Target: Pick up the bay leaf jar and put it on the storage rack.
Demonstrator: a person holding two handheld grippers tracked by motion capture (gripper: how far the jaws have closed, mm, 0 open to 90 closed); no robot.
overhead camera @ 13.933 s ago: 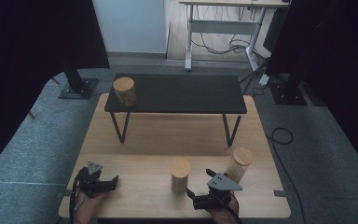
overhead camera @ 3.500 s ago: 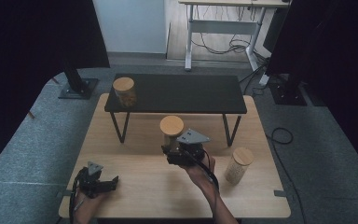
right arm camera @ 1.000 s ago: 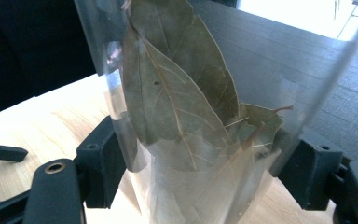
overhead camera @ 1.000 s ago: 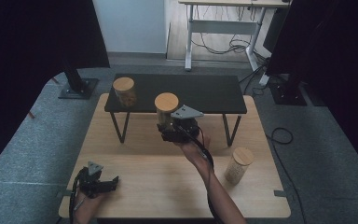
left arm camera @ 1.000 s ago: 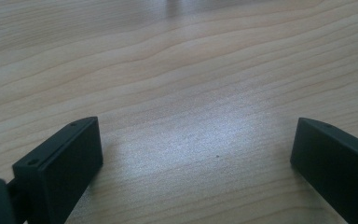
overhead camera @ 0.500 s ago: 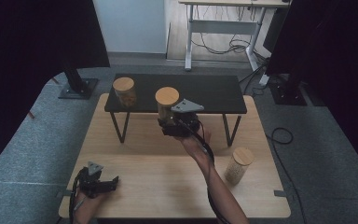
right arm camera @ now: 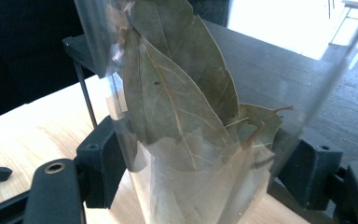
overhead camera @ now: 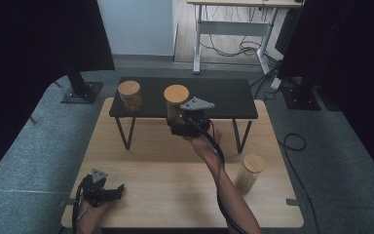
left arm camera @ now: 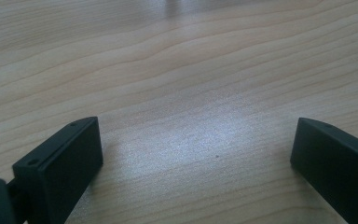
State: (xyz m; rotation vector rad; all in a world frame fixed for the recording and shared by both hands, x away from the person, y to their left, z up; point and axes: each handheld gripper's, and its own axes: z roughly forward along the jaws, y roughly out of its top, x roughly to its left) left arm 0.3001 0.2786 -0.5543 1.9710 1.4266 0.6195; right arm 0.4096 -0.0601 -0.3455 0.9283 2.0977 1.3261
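While my right gripper (overhead camera: pixel 181 123) clamps the bay-leaf jar (right arm camera: pixel 186 116) at the front edge of the black shelf (overhead camera: pixel 233 97), one jar (overhead camera: pixel 129 95) already stands there. Not yet set down; a third jar (overhead camera: pixel 249 171) waits on the table (overhead camera: pixel 151 161). My left gripper (overhead camera: pixel 108 191) rests wide open.

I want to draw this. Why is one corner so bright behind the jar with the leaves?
Right gripper view: daylight floods the top right corner white, washing out detail, while the jar stays clear enough to show leaf veins. Left gripper view: a pale sheen of glare lies on the wooden table.
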